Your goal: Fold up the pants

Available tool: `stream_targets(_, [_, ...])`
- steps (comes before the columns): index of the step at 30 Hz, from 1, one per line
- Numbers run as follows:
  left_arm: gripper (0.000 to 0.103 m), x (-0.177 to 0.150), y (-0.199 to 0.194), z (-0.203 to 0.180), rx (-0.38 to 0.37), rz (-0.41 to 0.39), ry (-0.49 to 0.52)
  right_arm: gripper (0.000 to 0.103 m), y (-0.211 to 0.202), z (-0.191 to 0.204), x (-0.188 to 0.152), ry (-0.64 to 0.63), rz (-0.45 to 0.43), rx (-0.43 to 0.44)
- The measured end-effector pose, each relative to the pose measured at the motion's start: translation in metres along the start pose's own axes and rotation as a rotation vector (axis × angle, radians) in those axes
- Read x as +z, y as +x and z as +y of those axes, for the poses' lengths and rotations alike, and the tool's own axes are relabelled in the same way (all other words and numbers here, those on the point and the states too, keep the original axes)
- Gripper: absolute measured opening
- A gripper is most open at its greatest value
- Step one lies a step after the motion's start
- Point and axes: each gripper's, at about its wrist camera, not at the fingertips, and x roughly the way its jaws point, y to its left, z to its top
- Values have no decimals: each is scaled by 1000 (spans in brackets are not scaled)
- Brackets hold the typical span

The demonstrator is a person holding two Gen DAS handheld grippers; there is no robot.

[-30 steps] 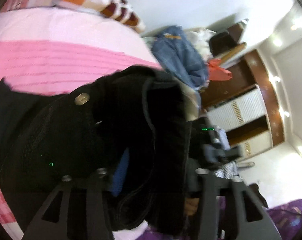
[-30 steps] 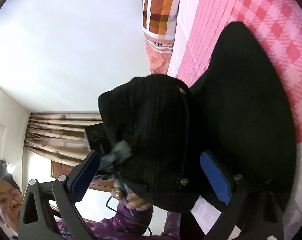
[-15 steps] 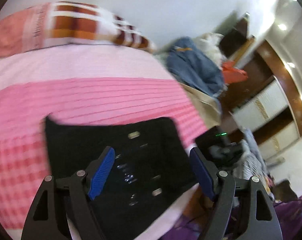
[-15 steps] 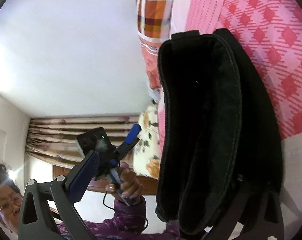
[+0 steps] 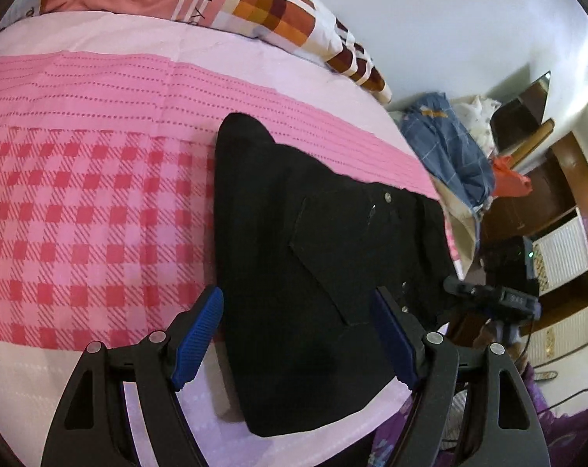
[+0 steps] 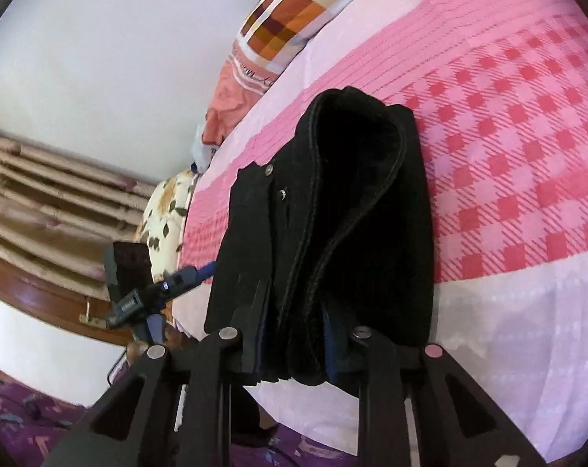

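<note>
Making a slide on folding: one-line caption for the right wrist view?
Right claw closing on the edge of folded black pants on a pink checked bedsheet.

Both grippers, the left gripper (image 5: 296, 336) and the right gripper (image 6: 292, 344), have black triangular-cutout frames, silver screws and ribbed blue pads (image 5: 198, 336); the purple patterned clothing (image 6: 19, 414) is possibly a sleeve.

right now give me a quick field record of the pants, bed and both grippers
pants: black pants, folded, on the bed
bed: pink checked bedspread, patchwork pillow at the head
left gripper: open above the pants, pads clear of the cloth
right gripper: closing on the near edge of the pants, cloth between its jaws
</note>
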Motion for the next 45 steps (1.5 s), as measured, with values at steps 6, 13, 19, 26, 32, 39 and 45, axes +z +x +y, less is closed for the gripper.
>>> stream_targets(6, [77, -2, -2, -15, 23, -11, 51, 19, -16, -14, -10, 24, -41, 17])
stream_targets(13, [77, -9, 12, -7, 34, 30, 35, 19, -6, -52, -12, 140, -19, 59])
stream_targets(19, [77, -17, 13, -3, 31, 41, 33, 19, -9, -64, -14, 161, -7, 76])
stream_targets(26, [77, -23, 18, -3, 54, 56, 74, 18, -9, -56, -16, 115, 4, 32])
stream_targets(32, [77, -10, 4, -4, 51, 8, 69, 29, -31, -41, 0, 101, -50, -64])
stream_targets(39, [77, -9, 0, -16, -44, -80, 80, 48, -4, 104, 68, -387, 7, 2])
stream_targets(45, [78, -30, 27, -33, 39, -65, 190, 54, 138, 145, 130, -622, 284, -117])
